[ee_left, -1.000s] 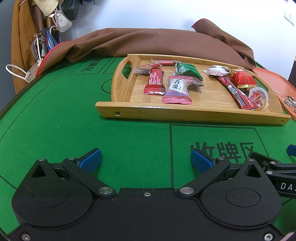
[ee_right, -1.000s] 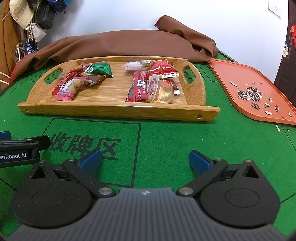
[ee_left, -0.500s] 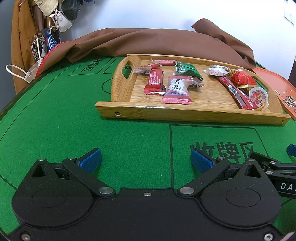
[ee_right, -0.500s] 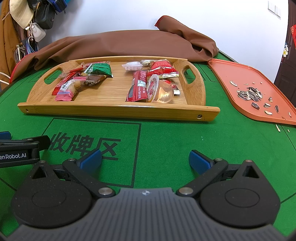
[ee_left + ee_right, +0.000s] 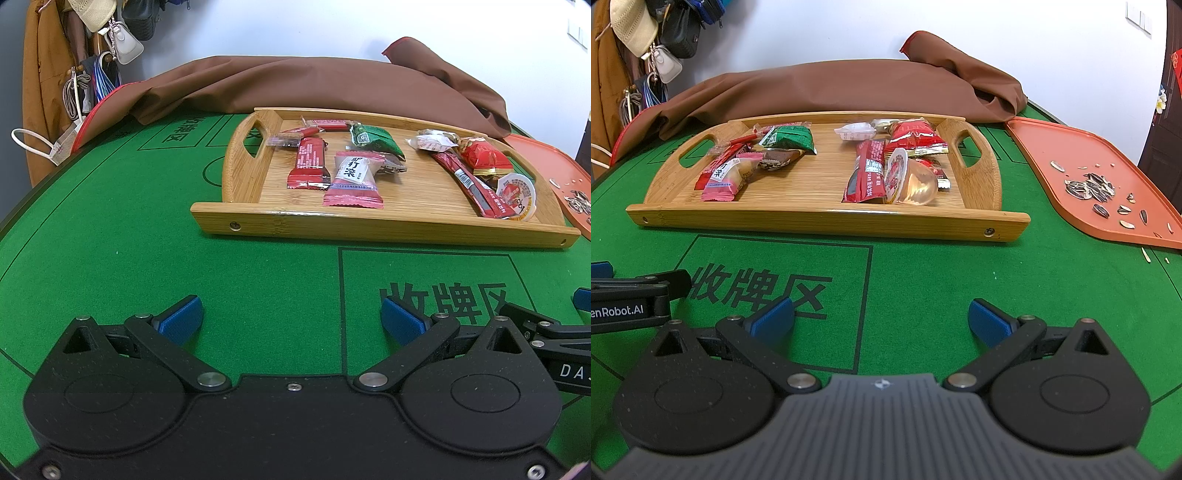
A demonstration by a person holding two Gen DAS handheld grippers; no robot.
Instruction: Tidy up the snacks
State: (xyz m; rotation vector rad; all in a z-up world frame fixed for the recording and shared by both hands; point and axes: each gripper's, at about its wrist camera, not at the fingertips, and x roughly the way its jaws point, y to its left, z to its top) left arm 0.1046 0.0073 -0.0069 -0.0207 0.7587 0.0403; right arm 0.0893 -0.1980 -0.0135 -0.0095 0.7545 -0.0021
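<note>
A bamboo tray (image 5: pixel 369 225) (image 5: pixel 827 221) sits on the green felt table and holds several wrapped snacks. On its left side lie a pink candy pack (image 5: pixel 354 179) (image 5: pixel 727 177), a red bar (image 5: pixel 309 164) and a green packet (image 5: pixel 375 138) (image 5: pixel 790 138). On its right side lie a long red stick pack (image 5: pixel 474 184) (image 5: pixel 866 173), a jelly cup (image 5: pixel 515 194) (image 5: pixel 912 181) and a red bag (image 5: pixel 916 136). My left gripper (image 5: pixel 291 317) hovers open over bare felt in front of the tray. Likewise my right gripper (image 5: pixel 881 317) is open and empty, short of the tray.
An orange tray (image 5: pixel 1089 173) with sunflower seeds and shells lies to the right; a few shells lie on the felt beside it. A brown cloth (image 5: pixel 314 85) is heaped behind the bamboo tray. Bags and a hat hang at the back left (image 5: pixel 122 33).
</note>
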